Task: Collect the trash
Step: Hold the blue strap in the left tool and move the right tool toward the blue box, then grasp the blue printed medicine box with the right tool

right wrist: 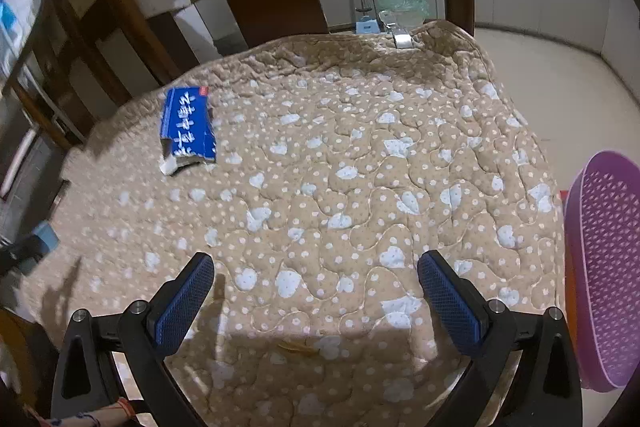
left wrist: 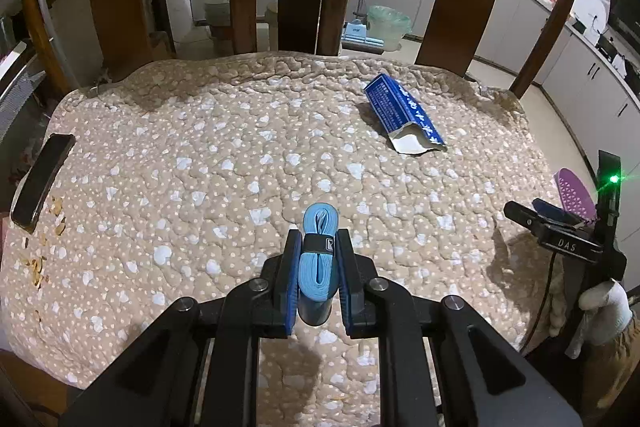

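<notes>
Torn blue carton (left wrist: 404,113) flat on cushion (left wrist: 240,147)

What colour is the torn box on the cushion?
Blue with white lettering, white inside; torn box shows best in the left wrist view.

Tan quilted cushion (left wrist: 224,155), dotted white with pale blue hearts. Ahead of the jaws, dark blue carton (left wrist: 404,111) lettered in white; between them, light blue folded strap (left wrist: 318,247). Purple perforated basket (right wrist: 604,267) to the right.

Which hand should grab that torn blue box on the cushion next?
Probably the right. The right gripper is open and empty, while the left gripper is clamped on a folded blue strap. The torn blue box lies free ahead.
</notes>
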`<state>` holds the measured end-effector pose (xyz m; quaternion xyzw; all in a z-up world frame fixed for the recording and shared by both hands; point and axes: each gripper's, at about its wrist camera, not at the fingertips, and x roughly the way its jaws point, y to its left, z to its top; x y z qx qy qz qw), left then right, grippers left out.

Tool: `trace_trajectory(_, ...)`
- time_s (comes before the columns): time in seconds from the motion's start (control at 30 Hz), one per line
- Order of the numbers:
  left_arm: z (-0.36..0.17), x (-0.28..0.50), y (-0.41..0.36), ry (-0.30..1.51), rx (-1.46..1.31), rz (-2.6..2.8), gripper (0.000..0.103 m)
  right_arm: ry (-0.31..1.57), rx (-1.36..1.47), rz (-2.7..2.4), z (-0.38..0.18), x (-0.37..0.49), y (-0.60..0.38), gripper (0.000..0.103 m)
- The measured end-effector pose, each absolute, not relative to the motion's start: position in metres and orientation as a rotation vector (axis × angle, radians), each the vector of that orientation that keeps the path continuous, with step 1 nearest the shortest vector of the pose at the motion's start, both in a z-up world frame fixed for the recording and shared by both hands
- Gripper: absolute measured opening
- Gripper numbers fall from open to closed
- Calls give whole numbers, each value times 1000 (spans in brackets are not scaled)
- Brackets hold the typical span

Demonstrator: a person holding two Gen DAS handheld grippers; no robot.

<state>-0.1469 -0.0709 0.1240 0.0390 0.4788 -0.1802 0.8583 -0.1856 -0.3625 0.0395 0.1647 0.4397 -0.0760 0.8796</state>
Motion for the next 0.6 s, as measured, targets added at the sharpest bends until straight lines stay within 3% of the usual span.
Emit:
trace_trajectory(0.23,110,-138,-59,1017,66,-362,15,1011,163,-243,44,-170,-340,100)
trace_trajectory(0.6,86,-114,-28,1054,-26,-332,15,868,122,-58,81,-92,-302,99)
